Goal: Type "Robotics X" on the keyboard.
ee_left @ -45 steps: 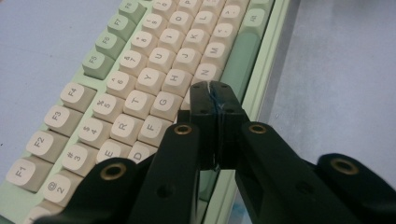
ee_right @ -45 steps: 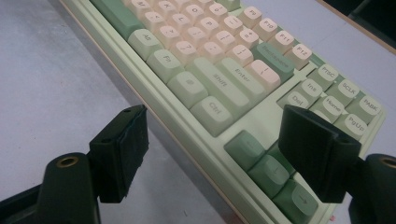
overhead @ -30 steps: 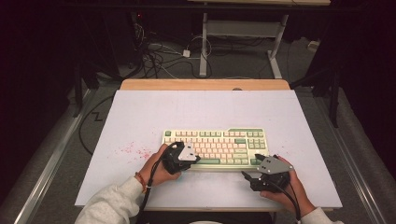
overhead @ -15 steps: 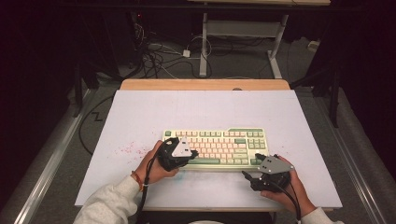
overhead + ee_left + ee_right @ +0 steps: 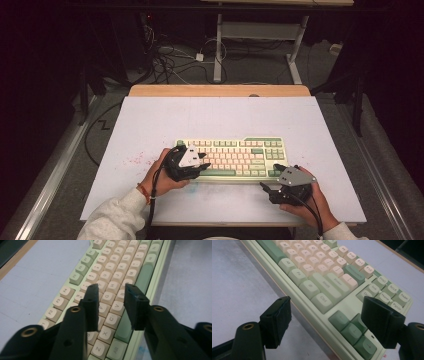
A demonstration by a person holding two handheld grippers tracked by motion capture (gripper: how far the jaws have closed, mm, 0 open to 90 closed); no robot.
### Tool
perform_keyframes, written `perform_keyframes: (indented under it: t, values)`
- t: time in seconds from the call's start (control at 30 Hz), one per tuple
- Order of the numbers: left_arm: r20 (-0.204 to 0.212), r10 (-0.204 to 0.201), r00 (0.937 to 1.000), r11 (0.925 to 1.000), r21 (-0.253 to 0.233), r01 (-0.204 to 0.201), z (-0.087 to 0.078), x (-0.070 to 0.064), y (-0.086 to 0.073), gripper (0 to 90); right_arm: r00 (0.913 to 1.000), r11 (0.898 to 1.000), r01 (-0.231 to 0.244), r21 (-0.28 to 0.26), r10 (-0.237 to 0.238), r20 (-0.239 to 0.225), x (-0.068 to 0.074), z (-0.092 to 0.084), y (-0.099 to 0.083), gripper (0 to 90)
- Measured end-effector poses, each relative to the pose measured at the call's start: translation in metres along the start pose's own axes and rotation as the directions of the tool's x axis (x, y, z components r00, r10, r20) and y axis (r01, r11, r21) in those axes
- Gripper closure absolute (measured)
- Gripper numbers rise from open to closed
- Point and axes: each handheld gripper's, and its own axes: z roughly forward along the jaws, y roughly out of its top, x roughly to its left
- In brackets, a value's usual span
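A pale green keyboard (image 5: 240,155) with cream keys lies on the white table top, near its front. My left gripper (image 5: 201,162) hovers over the keyboard's left end and points right along the keys. In the left gripper view the keyboard (image 5: 112,267) runs away beneath the left gripper (image 5: 111,290). Its jaws have just been opening and now stand partly apart, with nothing gripped between them. My right gripper (image 5: 270,178) rests at the keyboard's front right corner. In the right gripper view the right gripper (image 5: 328,302) is wide open, its jaws either side of the arrow keys on the keyboard (image 5: 317,272).
The white table top (image 5: 210,115) has a wooden strip (image 5: 220,90) along its far edge and faint red specks (image 5: 134,160) left of the keyboard. Beyond it, cables (image 5: 170,60) lie on the dark floor among desk legs (image 5: 218,50).
The left gripper has shifted a little to the left over the keyboard's left end and its jaws have spread apart. The right hand has kept still.
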Motion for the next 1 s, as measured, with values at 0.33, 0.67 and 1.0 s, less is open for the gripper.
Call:
perform_keyframes:
  t: [0.33, 0.67, 1.0]
  values:
    - [-0.072, -0.002, 0.9974, 0.9998, -0.022, 0.0, -0.004, -0.002, -0.002, 26.6, 1.0, 1.0, -0.006, -0.004, 0.006, 0.005, -0.001, -0.001, 0.0, 25.0]
    - [-0.125, -0.015, 0.992, 0.9972, -0.075, 0.006, -0.019, 0.001, -0.015, 19.7, 0.9999, 1.0, -0.005, -0.005, 0.005, 0.013, -0.001, -0.002, 0.001, 24.9]
    - [-0.171, -0.017, 0.9851, 0.9987, -0.051, 0.009, -0.028, 0.001, -0.038, 20.2, 0.9992, 1.0, -0.023, -0.011, 0.024, 0.032, -0.005, -0.004, 0.001, 24.1]
